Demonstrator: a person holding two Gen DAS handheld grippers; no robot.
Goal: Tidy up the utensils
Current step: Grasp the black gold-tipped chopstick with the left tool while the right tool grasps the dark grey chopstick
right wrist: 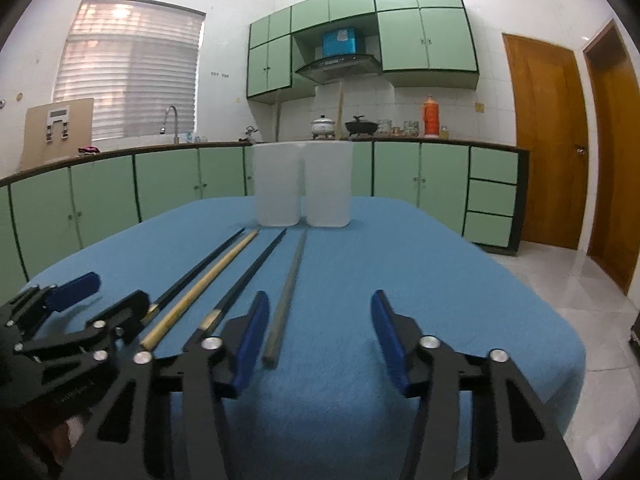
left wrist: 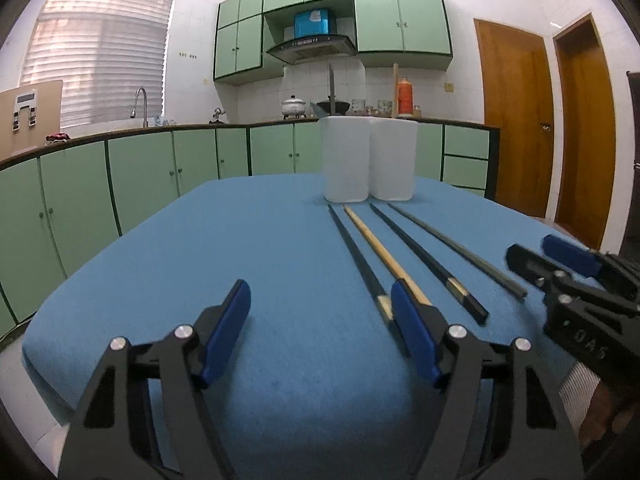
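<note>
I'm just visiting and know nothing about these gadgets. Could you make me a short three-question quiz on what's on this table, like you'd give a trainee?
1. How many chopsticks lie on the blue tablecloth?
2. True or false: the left gripper is clamped on a chopstick.
3. Where do the two white containers stand? A) side by side beyond the chopsticks' far ends B) on the kitchen counter C) stacked.

Key
1. Four: black, pale wooden, black with a pale band, grey.
2. False; its jaws stand open with nothing between the pads.
3. A.
</note>
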